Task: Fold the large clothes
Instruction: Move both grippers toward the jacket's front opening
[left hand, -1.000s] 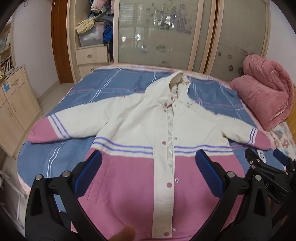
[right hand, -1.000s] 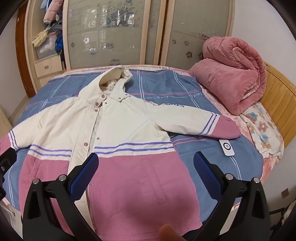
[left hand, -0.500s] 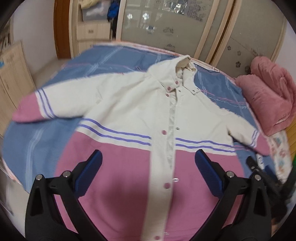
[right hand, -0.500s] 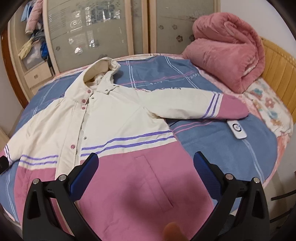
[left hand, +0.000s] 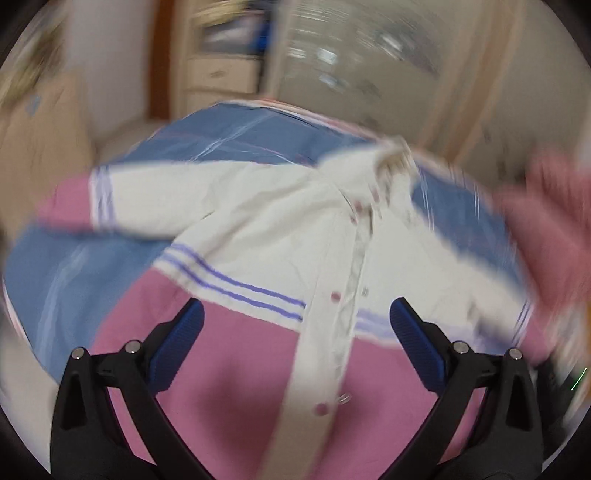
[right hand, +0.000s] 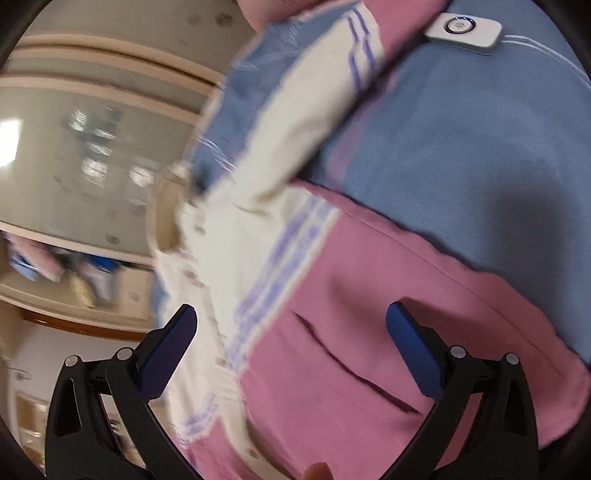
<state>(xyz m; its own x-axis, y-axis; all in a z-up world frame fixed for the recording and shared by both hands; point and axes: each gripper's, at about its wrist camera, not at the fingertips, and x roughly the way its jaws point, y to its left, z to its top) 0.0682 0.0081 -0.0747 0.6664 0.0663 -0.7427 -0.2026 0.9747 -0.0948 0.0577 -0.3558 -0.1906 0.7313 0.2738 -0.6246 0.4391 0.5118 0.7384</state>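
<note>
Left claw spread wide, holding nothing, hovering over pink hem of jacket spread flat on the bed. Right claw likewise wide apart and empty, above the jacket's pocket panel; beyond, a sleeve, then a white remote.

Left gripper wide open, blue pads spread apart, nothing between them. Right gripper likewise wide open and empty, rolled hard sideways in its view. Fingertip visible at bottom edge of right view.
</note>
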